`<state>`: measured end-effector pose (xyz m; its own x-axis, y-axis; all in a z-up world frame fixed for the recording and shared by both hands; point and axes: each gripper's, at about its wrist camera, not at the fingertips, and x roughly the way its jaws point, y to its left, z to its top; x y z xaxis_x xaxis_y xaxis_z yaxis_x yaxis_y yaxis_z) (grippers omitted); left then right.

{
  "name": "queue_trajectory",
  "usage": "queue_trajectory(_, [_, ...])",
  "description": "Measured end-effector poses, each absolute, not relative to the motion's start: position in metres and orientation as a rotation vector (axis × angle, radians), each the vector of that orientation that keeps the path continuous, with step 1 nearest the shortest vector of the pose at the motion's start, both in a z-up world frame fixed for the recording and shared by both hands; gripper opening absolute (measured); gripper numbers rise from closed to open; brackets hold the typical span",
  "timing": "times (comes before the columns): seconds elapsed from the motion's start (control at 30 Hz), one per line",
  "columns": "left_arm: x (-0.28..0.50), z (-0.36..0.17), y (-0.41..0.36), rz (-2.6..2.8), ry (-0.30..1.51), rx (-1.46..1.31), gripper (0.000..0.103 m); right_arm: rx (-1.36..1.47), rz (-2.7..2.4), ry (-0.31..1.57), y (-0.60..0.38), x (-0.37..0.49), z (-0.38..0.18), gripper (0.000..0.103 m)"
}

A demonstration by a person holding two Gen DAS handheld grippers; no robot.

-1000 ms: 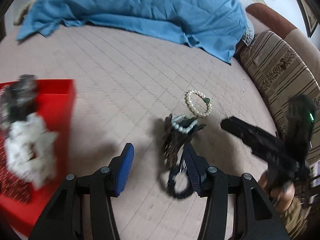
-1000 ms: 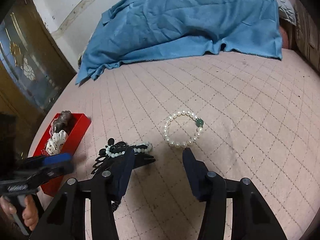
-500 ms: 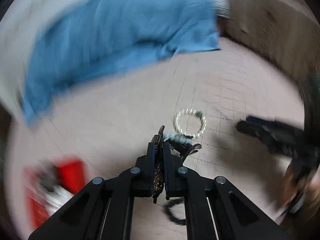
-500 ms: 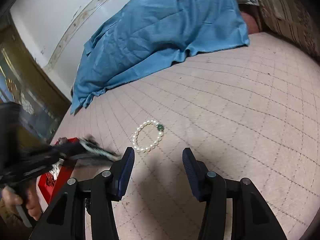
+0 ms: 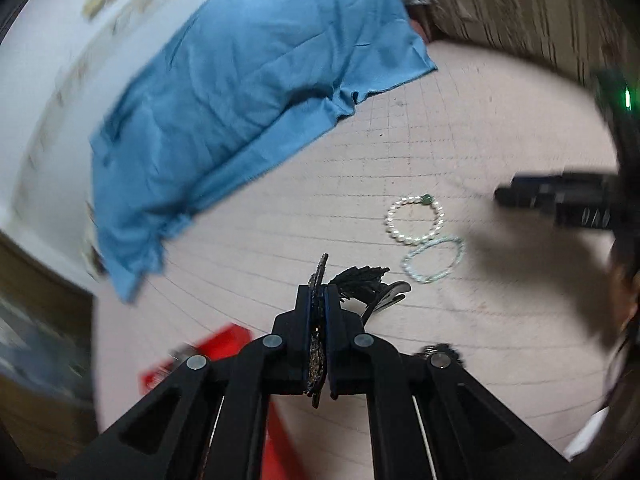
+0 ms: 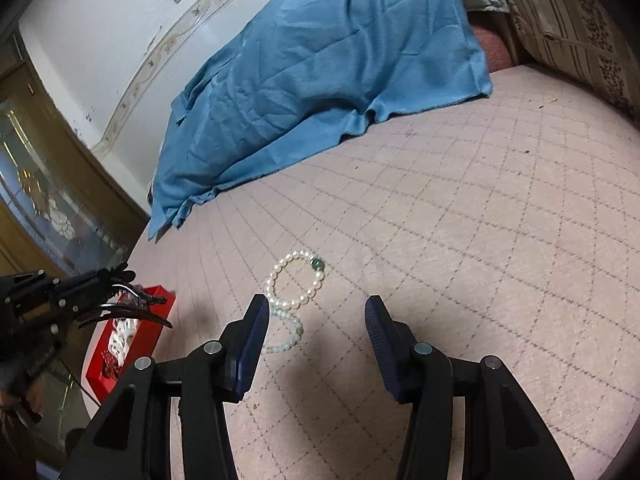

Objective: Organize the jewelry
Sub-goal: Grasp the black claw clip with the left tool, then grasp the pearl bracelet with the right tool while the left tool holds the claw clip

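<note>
My left gripper [image 5: 318, 294] is shut on a black leaf-shaped hair clip [image 5: 362, 280], lifted off the pink quilted bed. In the right wrist view that gripper [image 6: 120, 280] holds the clip [image 6: 136, 312] above a red box [image 6: 160, 292]. A white pearl bracelet [image 5: 408, 240] with one green bead lies on the bed, touching a pale green bracelet [image 5: 420, 278]. My right gripper [image 6: 316, 312] stands open and empty. Both bracelets, the pearl one [image 6: 273, 280] and the pale one [image 6: 298, 328], lie just past its left finger.
A rumpled blue blanket [image 6: 320, 72] covers the far part of the bed. Striped cushions [image 6: 580, 20] line the right edge. The red box [image 5: 232, 338] holds white and dark pieces. A dark beaded ring [image 5: 440, 350] peeks from behind my left gripper's arm.
My left gripper shut on the hair clip and lifted it towards the red box. The pale bracelet slid off the clip and lies beside the pearl one. My right gripper shifted sideways, still open.
</note>
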<state>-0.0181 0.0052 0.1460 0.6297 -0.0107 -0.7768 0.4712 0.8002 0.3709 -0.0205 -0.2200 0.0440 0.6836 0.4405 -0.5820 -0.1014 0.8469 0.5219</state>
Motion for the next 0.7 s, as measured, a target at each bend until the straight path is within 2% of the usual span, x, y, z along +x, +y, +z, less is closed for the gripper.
queue_trajectory(0.33, [0.008, 0.076, 0.035, -0.266, 0.999, 0.301, 0.008, 0.427, 0.380, 0.870, -0.189, -0.004, 0.018, 0.055])
queue_trajectory(0.4, [0.019, 0.064, 0.053, -0.235, 1.033, 0.211, 0.016, 0.420, 0.382, 0.871, -0.186, -0.001, 0.017, 0.055])
queue_trajectory(0.43, [0.024, 0.059, 0.063, -0.228, 1.052, 0.161, 0.024, 0.418, 0.382, 0.874, -0.186, 0.000, 0.016, 0.055])
queue_trajectory(0.7, [0.026, 0.057, 0.110, -0.288, 1.049, -0.035, 0.046, 0.412, 0.346, 0.889, -0.186, 0.013, 0.016, 0.055])
